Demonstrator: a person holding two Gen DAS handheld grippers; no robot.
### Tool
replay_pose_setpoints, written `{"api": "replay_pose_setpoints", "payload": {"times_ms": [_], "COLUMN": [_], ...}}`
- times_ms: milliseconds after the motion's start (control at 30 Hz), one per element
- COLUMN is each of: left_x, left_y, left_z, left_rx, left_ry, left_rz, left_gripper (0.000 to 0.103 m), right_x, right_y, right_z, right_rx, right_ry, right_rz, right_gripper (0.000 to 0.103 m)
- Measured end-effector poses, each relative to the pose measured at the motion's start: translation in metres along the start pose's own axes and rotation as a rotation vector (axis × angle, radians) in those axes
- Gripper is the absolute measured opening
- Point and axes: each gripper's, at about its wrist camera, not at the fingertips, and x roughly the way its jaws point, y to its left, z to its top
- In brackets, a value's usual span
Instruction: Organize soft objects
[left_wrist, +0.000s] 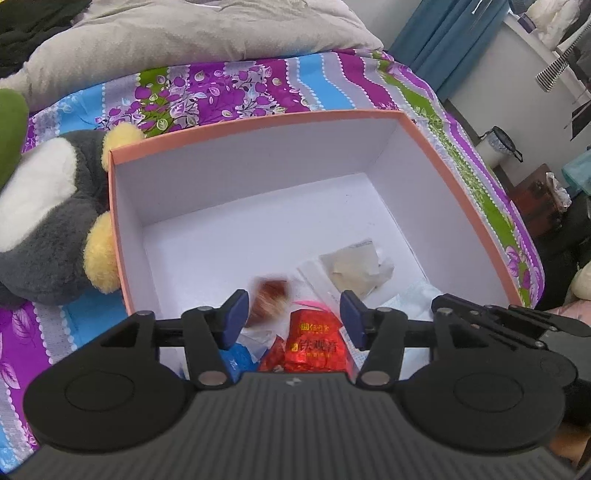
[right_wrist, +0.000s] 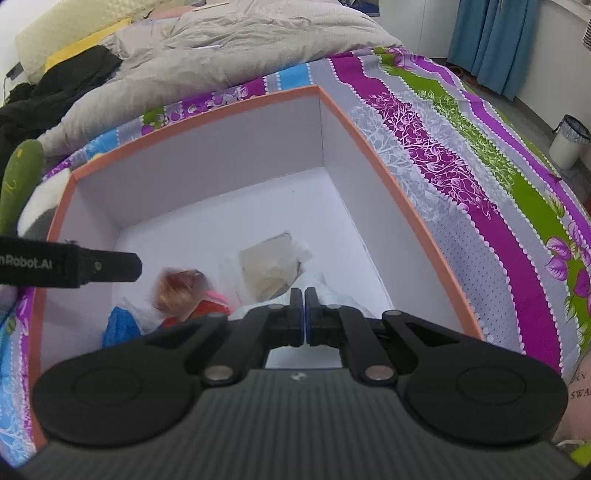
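Note:
An open orange box (left_wrist: 258, 123) with white inside stands on the bed; it also shows in the right wrist view (right_wrist: 384, 177). Inside lie a red packet (left_wrist: 314, 345), a blue packet (left_wrist: 240, 360), a pale bag (left_wrist: 354, 271) and white wrappers. A blurred brown packet (left_wrist: 269, 299) is in the air just beyond my open left gripper (left_wrist: 293, 317), apart from both pads; it also shows in the right wrist view (right_wrist: 181, 288). My right gripper (right_wrist: 304, 314) is shut and empty above the box's near side. A grey, white and yellow plush toy (left_wrist: 48, 218) lies left of the box.
The bed has a purple, green and blue patterned sheet (right_wrist: 461, 166) and a beige duvet (left_wrist: 184, 40) at the back. A green plush (left_wrist: 11, 125) sits at the far left. Dark clothes (right_wrist: 55, 92) lie on the bed. A white bin (right_wrist: 569, 142) stands on the floor.

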Motion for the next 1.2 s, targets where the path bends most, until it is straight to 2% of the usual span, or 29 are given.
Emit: {"api": "replay_pose_setpoints", "payload": {"times_ms": [133, 267, 600, 733, 967, 1200], "left_x": [-0.017, -0.053, -0.18, -0.225, -0.287, -0.32], "left_y": [-0.003, -0.01, -0.028, -0.036, -0.04, -0.042], "left_z": [-0.001, -0.001, -0.019, -0.041, -0.095, -0.15], "left_rx": [0.021, 0.062, 0.117, 0.15, 0.189, 0.22], "left_ry": [-0.034, -0.105, -0.32, -0.392, -0.494, -0.551], "left_rz": [0.002, 0.0, -0.061, -0.073, -0.085, -0.058], "left_gripper": [0.061, 0.061, 0.061, 0.061, 0.061, 0.061], "right_x": [-0.005, -0.022, -0.137, -0.183, -0.235, -0.266], "right_y": [-0.001, 0.001, 0.009, 0.012, 0.022, 0.03], "right_z": [0.001, 0.004, 0.008, -0.002, -0.034, -0.072], "right_rx": [0.012, 0.003, 0.022, 0.024, 0.006, 0.007], "right_ry": [-0.014, -0.067, -0.354, -0.443, -0.536, -0.583], "right_rz": [0.009, 0.015, 0.081, 0.102, 0.119, 0.147], "right_gripper": [0.005, 0.005, 0.006, 0.005, 0.006, 0.005]}}
